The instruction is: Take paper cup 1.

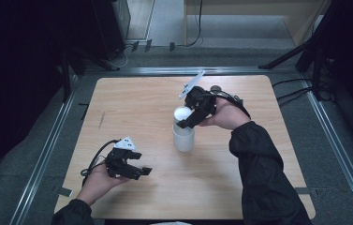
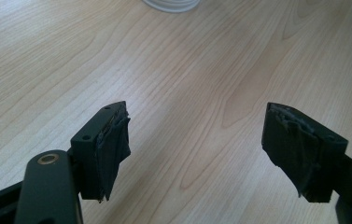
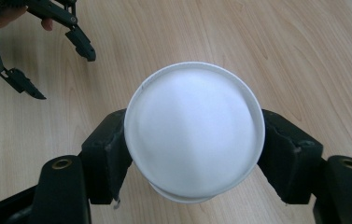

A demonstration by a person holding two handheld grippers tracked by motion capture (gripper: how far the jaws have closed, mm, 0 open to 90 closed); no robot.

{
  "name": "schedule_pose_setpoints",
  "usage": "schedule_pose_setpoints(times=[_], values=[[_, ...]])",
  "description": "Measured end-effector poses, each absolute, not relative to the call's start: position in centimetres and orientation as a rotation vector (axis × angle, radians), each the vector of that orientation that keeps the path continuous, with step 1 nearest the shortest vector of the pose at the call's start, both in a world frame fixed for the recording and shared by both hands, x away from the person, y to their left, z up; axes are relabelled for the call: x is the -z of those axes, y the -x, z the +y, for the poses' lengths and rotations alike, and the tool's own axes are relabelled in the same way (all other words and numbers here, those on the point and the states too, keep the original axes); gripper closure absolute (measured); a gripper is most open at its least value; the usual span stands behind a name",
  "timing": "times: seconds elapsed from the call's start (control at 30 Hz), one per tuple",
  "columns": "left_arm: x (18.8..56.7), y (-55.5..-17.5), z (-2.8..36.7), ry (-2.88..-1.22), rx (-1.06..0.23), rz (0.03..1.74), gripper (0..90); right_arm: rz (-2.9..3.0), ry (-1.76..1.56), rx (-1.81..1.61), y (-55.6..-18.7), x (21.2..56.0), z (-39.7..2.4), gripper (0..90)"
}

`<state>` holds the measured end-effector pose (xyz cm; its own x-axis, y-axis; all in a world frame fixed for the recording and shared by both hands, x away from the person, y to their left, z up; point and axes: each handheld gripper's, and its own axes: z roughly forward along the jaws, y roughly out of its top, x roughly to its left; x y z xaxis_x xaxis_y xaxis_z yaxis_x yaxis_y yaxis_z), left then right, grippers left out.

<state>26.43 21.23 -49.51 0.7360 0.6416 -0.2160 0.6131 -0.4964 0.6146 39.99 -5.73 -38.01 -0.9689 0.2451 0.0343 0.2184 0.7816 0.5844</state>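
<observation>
Thing: white paper cup [image 1: 183,133], upturned on another, mid-bench [image 1: 132,101].
Handling: light, thin-walled, crushable; grip the sides gently.
Right gripper [image 3: 194,149]: clasping top cup.
Left gripper [image 2: 194,149]: moderately open, empty.

White cup [image 2: 171,4] cut off by top edge in left gripper view, just its base rim showing.

Your left gripper [image 1: 139,165] sits at about seven o'clock on the table, held low in your left hand [image 1: 100,182], jaws parted with nothing between them. Your right gripper [image 1: 187,123] reaches in from three o'clock, angled downward, its pads [image 3: 110,156] pressing either side of a white cup [image 3: 193,131]
</observation>
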Motion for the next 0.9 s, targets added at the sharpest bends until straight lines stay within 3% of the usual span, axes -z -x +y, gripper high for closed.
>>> schedule_pose_setpoints(times=[0.4,0.9], values=[[49.5,-26.4,21.3,-2.241,-0.052,0.939,23.1,2.916,-0.405,-0.962,-40.0,37.8,-5.8,33.6],[49.4,-26.5,20.9,-2.238,-0.043,0.924,23.1,2.862,-0.409,-1.059,-39.2,34.7,-6.8,33.9]])
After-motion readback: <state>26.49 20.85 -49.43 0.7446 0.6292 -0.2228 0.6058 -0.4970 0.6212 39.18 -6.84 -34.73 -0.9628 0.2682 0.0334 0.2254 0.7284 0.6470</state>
